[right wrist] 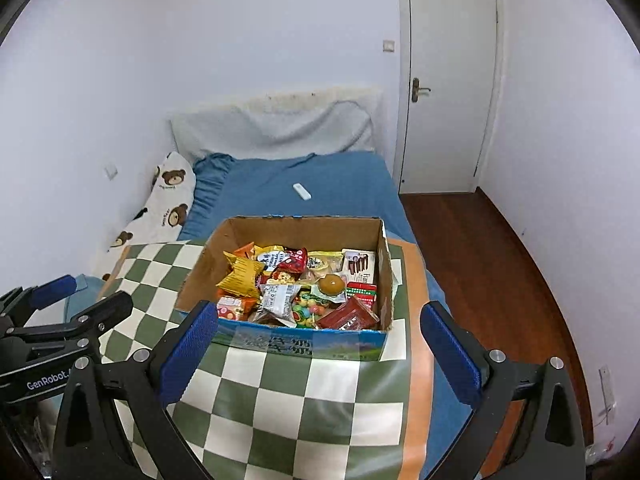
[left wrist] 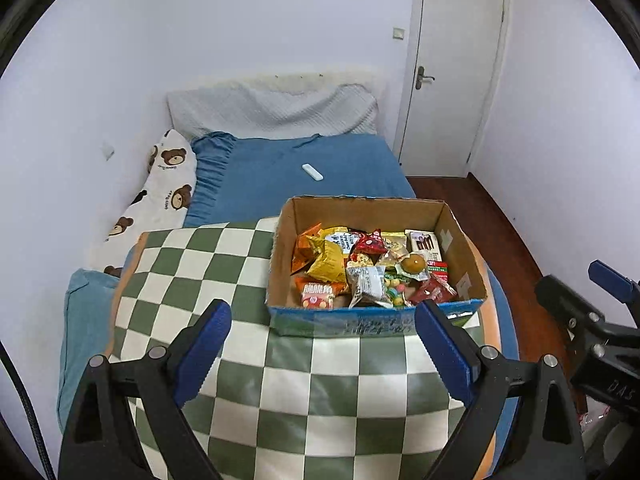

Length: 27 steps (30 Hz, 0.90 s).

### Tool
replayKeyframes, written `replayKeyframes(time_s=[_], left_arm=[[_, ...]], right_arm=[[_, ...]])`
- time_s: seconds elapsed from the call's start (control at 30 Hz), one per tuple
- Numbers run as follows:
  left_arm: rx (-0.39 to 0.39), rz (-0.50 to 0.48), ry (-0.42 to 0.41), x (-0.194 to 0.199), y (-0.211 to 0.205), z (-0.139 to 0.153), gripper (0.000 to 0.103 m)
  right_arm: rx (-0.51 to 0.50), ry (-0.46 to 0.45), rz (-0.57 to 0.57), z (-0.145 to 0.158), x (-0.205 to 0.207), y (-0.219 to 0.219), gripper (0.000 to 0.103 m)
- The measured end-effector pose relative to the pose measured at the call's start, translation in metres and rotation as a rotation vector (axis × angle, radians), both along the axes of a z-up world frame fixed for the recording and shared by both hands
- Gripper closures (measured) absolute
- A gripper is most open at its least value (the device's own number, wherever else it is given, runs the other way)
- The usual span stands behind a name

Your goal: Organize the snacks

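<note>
"GenRobot" is printed in white on the body of the left hand-held gripper (left wrist: 324,340) where the right wrist view catches it; "DAS" shows on the right hand-held gripper (right wrist: 316,344) in the left wrist view. Print on the packets is too small to read, apart from a barcode on a clear packet (left wrist: 370,284). One open cardboard box (right wrist: 280,232), blue along its near base, sits just ahead of both hand-held grippers on a green-and-white checked cloth (left wrist: 240,280) spread over the bed (left wrist: 320,160). The box holds a heap of snacks (right wrist: 298,284): yellow, orange and red packets, a white carton picturing chocolate sticks (right wrist: 358,266), a round brown sweet in clear wrap (right wrist: 331,284), a dark red packet (right wrist: 348,316) and loose coloured candies. Their full number cannot be counted. Farther ahead lies one white remote (left wrist: 312,171) on the blue sheet, with one bear-print pillow (left wrist: 170,176) ahead to the left. Both hand-held grippers stand wide open with nothing between their blue pads, short of the box.
</note>
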<state>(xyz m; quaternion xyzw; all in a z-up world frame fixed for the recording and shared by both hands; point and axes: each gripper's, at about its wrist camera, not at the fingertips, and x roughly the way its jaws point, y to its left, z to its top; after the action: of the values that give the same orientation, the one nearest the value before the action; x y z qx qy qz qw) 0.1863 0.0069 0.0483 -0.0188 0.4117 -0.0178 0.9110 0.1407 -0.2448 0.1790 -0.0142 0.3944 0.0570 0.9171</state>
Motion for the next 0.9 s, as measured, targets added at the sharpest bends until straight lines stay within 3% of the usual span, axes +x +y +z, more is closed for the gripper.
replayKeyframes(time_s=[0.4, 0.83, 0.9], left_arm=[[0.019, 0.016, -0.051, -0.053, 0.007, 0.020, 0.009], [0.020, 0.024, -0.058, -0.061, 0.007, 0.020, 0.009], [0.010, 0.020, -0.049, -0.057, 0.006, 0.017, 0.003]], right_arm=[[0.003, -0.059, 0.017, 0.031, -0.062, 0.009, 0.000], [0.020, -0.050, -0.001, 0.029, -0.070, 0.003, 0.000], [0.023, -0.046, -0.004, 0.025, -0.067, 0.002, 0.000]])
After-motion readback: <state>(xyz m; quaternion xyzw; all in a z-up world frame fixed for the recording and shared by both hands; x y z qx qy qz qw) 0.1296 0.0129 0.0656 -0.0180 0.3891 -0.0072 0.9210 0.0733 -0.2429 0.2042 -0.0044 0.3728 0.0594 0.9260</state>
